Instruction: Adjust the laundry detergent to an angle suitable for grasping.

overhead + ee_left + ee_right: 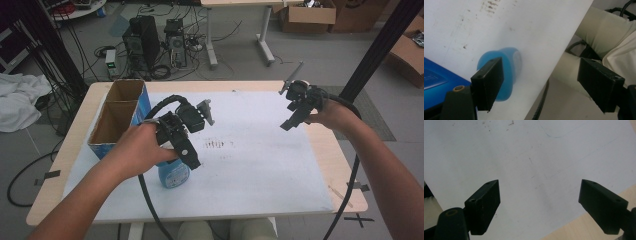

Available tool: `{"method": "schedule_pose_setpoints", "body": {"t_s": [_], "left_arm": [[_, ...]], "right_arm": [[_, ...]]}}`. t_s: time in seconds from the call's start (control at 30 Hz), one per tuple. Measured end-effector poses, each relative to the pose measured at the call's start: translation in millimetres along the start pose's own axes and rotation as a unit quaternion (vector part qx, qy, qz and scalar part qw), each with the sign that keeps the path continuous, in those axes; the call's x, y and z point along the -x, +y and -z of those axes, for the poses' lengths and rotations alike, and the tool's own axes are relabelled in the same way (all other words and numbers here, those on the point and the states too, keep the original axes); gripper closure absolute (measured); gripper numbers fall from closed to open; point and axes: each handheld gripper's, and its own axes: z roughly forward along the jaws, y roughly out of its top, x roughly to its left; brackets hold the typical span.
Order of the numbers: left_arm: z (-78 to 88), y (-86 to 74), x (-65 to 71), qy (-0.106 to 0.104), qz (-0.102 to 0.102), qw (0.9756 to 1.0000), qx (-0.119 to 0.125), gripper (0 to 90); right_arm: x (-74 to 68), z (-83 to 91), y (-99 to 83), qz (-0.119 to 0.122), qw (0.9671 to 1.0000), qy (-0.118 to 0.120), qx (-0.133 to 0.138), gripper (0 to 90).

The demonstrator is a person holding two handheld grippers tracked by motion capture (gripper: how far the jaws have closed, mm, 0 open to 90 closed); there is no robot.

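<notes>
Left gripper (pixel 540 82) fingers spread wide above the blue bottle (pixel 504 72), which lies at the worktop's (pixel 260 165) near-left edge beside the blue carton (pixel 117 117). A skewed close could nudge it off that edge. Right gripper (pixel 539 205), fingers apart, empty, far right.

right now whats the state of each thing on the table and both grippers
blue bottle: on the white sheet, beside the box, not gripped
cardboard box: upright, top open, two compartments
left gripper: open, above the bottle, holding nothing
right gripper: open, holding nothing
white sheet: flat, stained
</notes>
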Motion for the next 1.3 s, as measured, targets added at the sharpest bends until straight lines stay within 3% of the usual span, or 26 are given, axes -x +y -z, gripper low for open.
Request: {"method": "schedule_pose_setpoints", "body": {"t_s": [0.73, 1.3], "left_arm": [[3.9, -6.2, 1.5, 0.005, 0.010, 0.9999, 0.007, 22.2], [5.1, -5.1, 0.8, 0.009, 0.006, 0.9999, 0.005, 22.4]], "right_arm": [[-2.5, 2.2, 2.9, 0.008, 1.0000, 0.003, -0.001, 17.7], [-0.4, 3.7, 5.4, 0.007, 1.0000, 0.001, -0.002, 17.6]]}}
